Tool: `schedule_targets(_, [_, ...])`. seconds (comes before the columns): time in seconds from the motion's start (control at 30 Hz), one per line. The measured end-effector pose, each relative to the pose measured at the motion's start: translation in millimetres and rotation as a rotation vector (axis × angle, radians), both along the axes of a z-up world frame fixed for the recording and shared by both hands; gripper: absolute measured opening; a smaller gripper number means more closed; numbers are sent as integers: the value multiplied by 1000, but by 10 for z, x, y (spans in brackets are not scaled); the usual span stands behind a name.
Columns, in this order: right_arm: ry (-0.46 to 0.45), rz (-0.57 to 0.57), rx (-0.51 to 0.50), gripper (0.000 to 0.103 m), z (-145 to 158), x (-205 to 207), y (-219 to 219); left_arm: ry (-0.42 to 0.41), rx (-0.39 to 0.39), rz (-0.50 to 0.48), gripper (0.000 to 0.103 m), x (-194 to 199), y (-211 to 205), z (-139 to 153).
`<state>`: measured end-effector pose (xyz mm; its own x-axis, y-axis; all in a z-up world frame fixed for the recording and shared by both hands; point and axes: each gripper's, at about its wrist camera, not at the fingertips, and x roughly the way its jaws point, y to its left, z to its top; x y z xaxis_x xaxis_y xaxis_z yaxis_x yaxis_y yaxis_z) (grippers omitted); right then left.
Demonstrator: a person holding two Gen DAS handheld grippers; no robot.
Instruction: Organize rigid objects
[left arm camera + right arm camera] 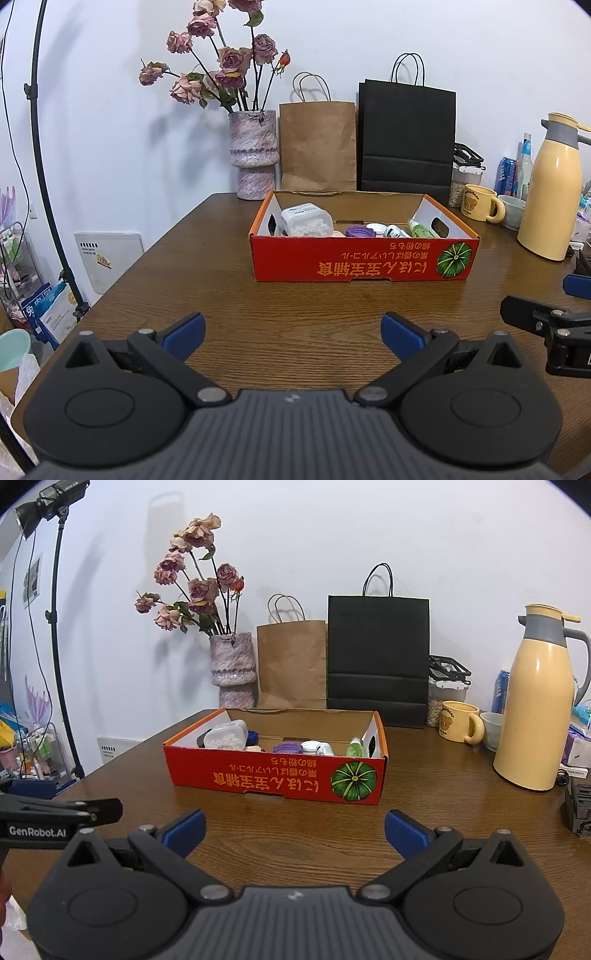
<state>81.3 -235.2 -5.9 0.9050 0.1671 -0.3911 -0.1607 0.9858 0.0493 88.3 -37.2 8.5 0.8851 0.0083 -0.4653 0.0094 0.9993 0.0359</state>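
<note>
Cardboard box (364, 258) with a red printed front and a pumpkin picture sits on the wooden tabletop (295, 325), ahead of both our grippers and well apart from them. Inside it we see a clear lidded container of white pieces (306, 220) toward the left end, then a purple lid (357, 232), a small white bottle (396, 231) and a green bottle (421, 229) toward the right end; from the right wrist view the same row shows, the clear container (226, 735) again at the left. We cannot tell how the smaller pieces touch each other behind the box wall.

Our left gripper (293, 332) hovers over bare wood with its blue fingers spread wide and nothing between them. Our right gripper (294, 829) is likewise wide open and empty, just beside the left one.

Behind the box, along the wall, stand a mottled vase of dried roses (253, 155), a brown paper bag (317, 144) and a black paper bag (406, 140). To the right are a yellow mug (479, 202) and a tall yellow thermos jug (550, 192).
</note>
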Motion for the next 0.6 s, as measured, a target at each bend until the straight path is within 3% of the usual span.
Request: schedule_targets(0.6, [2, 1, -4, 103, -6, -5, 10, 3, -1, 0, 103, 5, 2, 1])
